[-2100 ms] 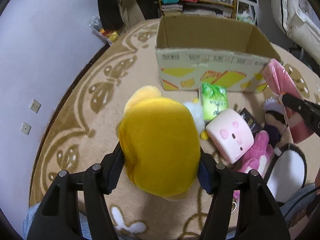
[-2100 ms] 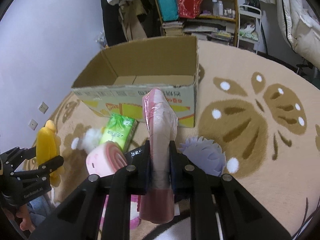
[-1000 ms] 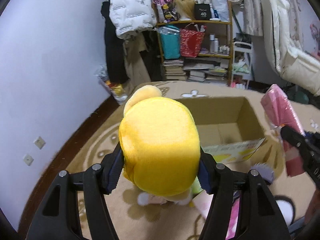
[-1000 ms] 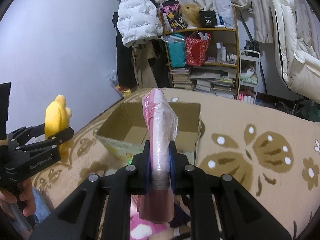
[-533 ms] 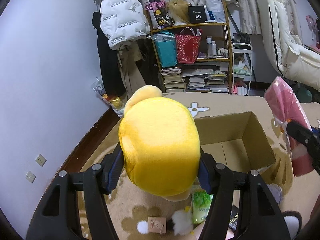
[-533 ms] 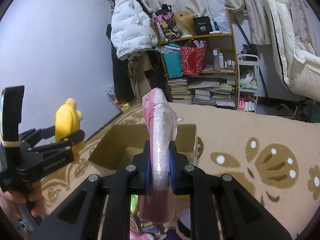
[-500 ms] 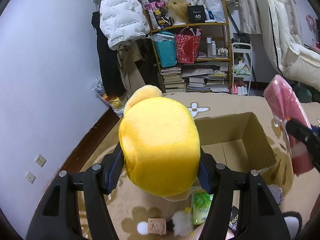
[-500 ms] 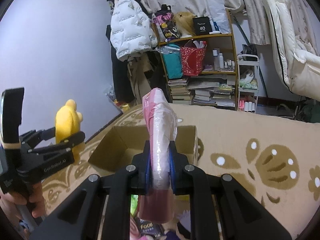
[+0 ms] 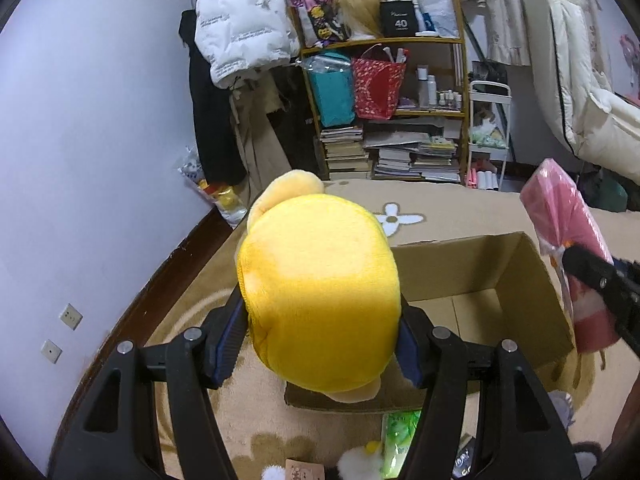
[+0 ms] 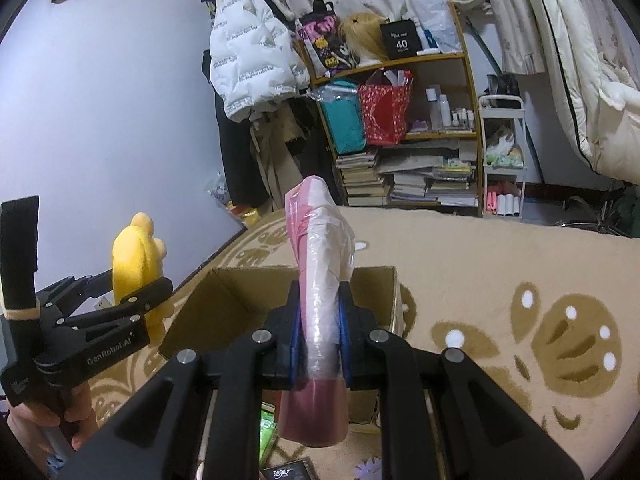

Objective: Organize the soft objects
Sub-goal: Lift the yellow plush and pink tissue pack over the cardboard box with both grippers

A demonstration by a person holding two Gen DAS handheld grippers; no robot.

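The left gripper (image 9: 320,344) is clamped on a yellow plush toy (image 9: 318,304), its blue-padded fingers (image 9: 228,336) pressing into both sides of the toy. In the left wrist view the toy fills the centre and hangs above the near left corner of an open cardboard box (image 9: 500,300), which sits on the patterned beige rug (image 9: 460,208) from the centre out toward 3 o'clock. The part of the box floor that shows is bare cardboard.

The right gripper (image 10: 320,340) squeezes a pink plastic-wrapped bundle (image 10: 320,280) between its fingers; the bundle stands upright, its top rising toward 12 o'clock over the box (image 10: 240,300). In the left wrist view the same bundle (image 9: 568,248) shows at 3 o'clock, held above the right wall of the box.

In the right wrist view the left gripper (image 10: 136,296) and its toy (image 10: 136,264) appear at 9 o'clock, with the person's hand (image 10: 52,420) on the handle at 8 o'clock.

On the rug at 6 o'clock, just in front of the box, lie a green packet (image 9: 396,440) and a white fluffy toy (image 9: 360,464). A cluttered shelf (image 9: 400,100) stands at 12 o'clock against the far wall, with a white puffer jacket (image 9: 236,20) hanging at 11 o'clock.
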